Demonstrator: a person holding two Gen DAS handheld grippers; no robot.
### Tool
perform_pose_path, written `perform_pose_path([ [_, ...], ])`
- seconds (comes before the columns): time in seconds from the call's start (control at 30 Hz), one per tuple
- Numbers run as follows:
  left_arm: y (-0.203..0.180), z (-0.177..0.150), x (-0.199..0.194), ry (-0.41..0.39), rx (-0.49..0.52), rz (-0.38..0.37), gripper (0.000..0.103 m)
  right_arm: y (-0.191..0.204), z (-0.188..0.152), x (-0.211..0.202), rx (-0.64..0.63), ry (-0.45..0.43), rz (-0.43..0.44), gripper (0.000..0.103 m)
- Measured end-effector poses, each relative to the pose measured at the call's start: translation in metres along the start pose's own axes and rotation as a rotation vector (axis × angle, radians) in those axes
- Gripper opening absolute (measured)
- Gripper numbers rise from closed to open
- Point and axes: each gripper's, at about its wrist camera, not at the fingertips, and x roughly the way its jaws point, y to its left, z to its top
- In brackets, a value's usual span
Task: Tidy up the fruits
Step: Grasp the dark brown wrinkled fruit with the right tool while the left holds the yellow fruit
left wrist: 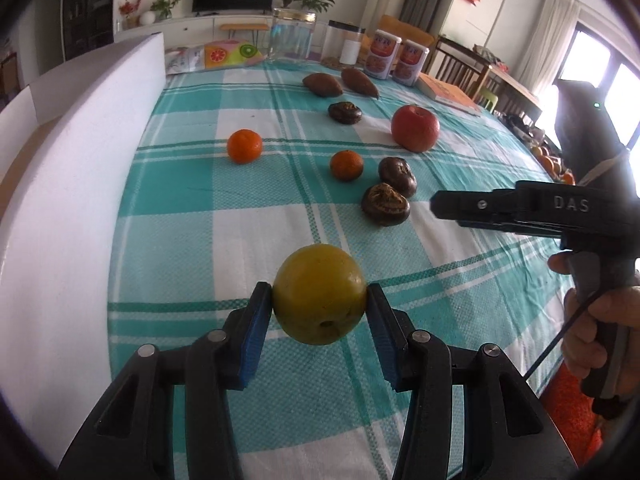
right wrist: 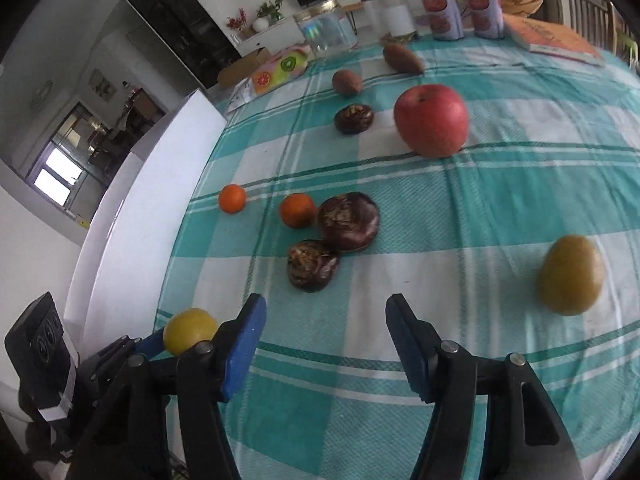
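Observation:
My left gripper (left wrist: pixel 319 297) is shut on a yellow-green round fruit (left wrist: pixel 320 292), held just above the teal checked tablecloth (left wrist: pixel 192 240). The right wrist view shows that same fruit (right wrist: pixel 188 330) at its lower left. My right gripper (right wrist: pixel 326 306) is open over the cloth with nothing between its blue pads (right wrist: pixel 244 340). Ahead of it lie two dark brown chestnut-like fruits (right wrist: pixel 312 266) (right wrist: pixel 348 220) and two mandarins (right wrist: pixel 297 210) (right wrist: pixel 232 198). Further back are a red apple (right wrist: pixel 431 120) and a third dark fruit (right wrist: pixel 354 119). A second yellow-green fruit (right wrist: pixel 572 276) sits at the right.
A white foam board (left wrist: pixel 80 160) walls the table's left edge. At the far end lie two brown oblong fruits (left wrist: pixel 322 85), with a glass jar (left wrist: pixel 291 36), two printed canisters (left wrist: pixel 384 58) and a book (left wrist: pixel 450 94) behind. A hand (left wrist: pixel 592 320) holds the right gripper's handle.

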Motion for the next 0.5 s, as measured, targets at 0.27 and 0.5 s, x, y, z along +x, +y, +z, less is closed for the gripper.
perform_pose_path([
  [0.27,0.002,0.001,-0.014,-0.019,-0.022,-0.042,0.049,0.019,0.015,0.050,-0.022,-0.038,-0.141,0.040],
  [0.5,0.017,0.015,-0.069,-0.080,-0.072,-0.131,0.049,0.027,0.000,-0.007,-0.016,-0.087,-0.017,0.039],
])
